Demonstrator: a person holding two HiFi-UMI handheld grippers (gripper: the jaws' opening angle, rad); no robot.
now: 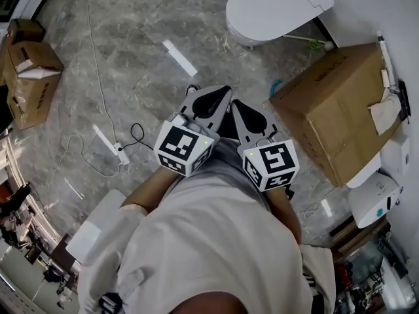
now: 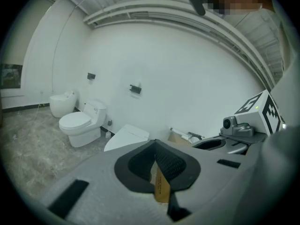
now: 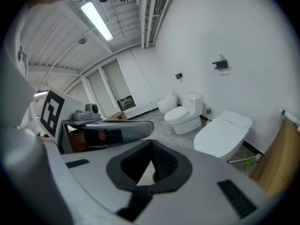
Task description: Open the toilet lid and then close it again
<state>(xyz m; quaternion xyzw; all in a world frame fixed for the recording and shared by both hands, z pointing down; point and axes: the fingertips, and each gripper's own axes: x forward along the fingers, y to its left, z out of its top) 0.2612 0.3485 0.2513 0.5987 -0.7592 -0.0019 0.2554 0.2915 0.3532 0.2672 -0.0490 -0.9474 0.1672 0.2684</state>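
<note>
Jaws of left gripper (image 2: 154, 142): pressed together tip to tip, nothing clamped, a brown surface showing through the slot behind the tips. Jaws of right gripper (image 3: 151, 142): likewise closed tip to tip, nothing held. Both grippers side by side, close in front of the person's torso (image 1: 216, 241), tips pointed toward the toilet (image 1: 275, 8) yet well apart from it, no contact. State of lid (image 1: 262, 5): down, flat over the bowl, untouched. Toilet set against the white wall (image 2: 164, 69). Cardboard box (image 1: 334, 110): just beside the toilet, on the right gripper's side, top closed. Thin white stick (image 1: 301, 39) with green end: on the floor between toilet and box. White strip (image 1: 179, 57): on the grey marbled floor (image 1: 131, 44) between toilet and grippers. Open cartons (image 1: 29, 77): on the opposite side of the toilet from the box, well apart from it. Second toilet (image 2: 79, 123): farther along the same wall past the task toilet, well apart from it. Third, rounder toilet (image 2: 63, 103): just beyond the second.
</note>
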